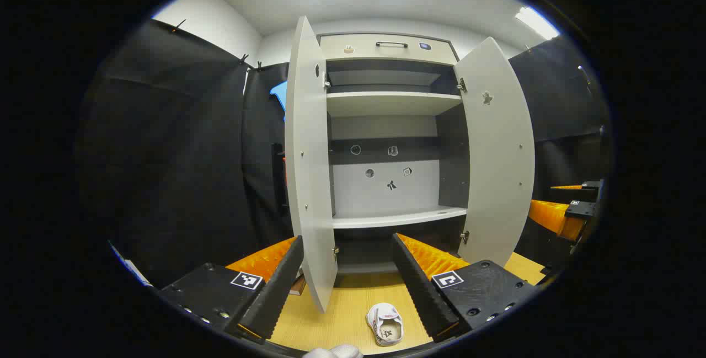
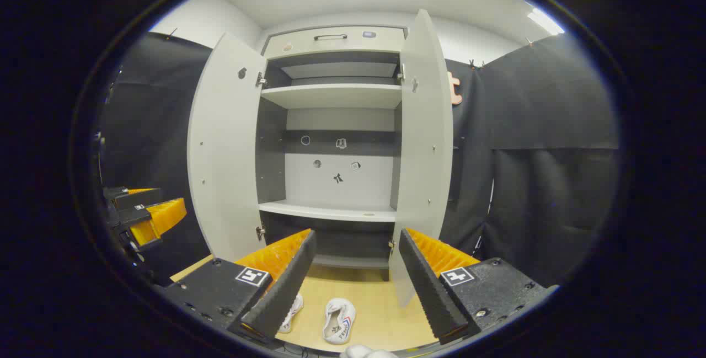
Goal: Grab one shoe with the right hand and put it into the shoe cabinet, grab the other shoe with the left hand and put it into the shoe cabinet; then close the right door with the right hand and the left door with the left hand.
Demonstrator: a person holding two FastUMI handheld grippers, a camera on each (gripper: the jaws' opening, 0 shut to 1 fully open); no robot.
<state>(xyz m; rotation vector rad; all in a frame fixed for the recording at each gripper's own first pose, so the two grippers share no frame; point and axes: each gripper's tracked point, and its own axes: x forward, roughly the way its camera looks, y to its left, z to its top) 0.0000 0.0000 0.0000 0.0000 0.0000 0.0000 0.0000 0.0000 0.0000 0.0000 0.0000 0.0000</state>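
Both my grippers hang apart in front of the cabinet [image 2: 331, 126], level with its lower shelf [image 2: 328, 212], and neither carries anything. The right gripper [image 2: 353, 286] has its fingers spread wide, with the floor [image 2: 375, 314] showing in the gap. The left gripper [image 1: 347, 286] is spread just as wide. I judge both are held wide so that either can drop over a shoe without further adjustment.

Two shoes lie on the floor at its near edge, in front of the cabinet. In the right gripper view, one shoe [image 2: 338, 320] lies between my right fingers, toe toward me as far as I can tell. The second shoe [image 2: 290, 313] lies just beside it, partly hidden behind my finger. The left gripper view shows one shoe [image 1: 386, 323] near the inner side of the left gripper's right-hand finger.

The left door [image 2: 223, 148] and right door [image 2: 424, 143] both stand fully open, so the shelves are reachable. The lower shelf is bare.

No task step is done yet. The next move, in my judgement, is to lower the right gripper onto the shoe between its fingers. The open right door stands close by, so it could be knocked on the lift.
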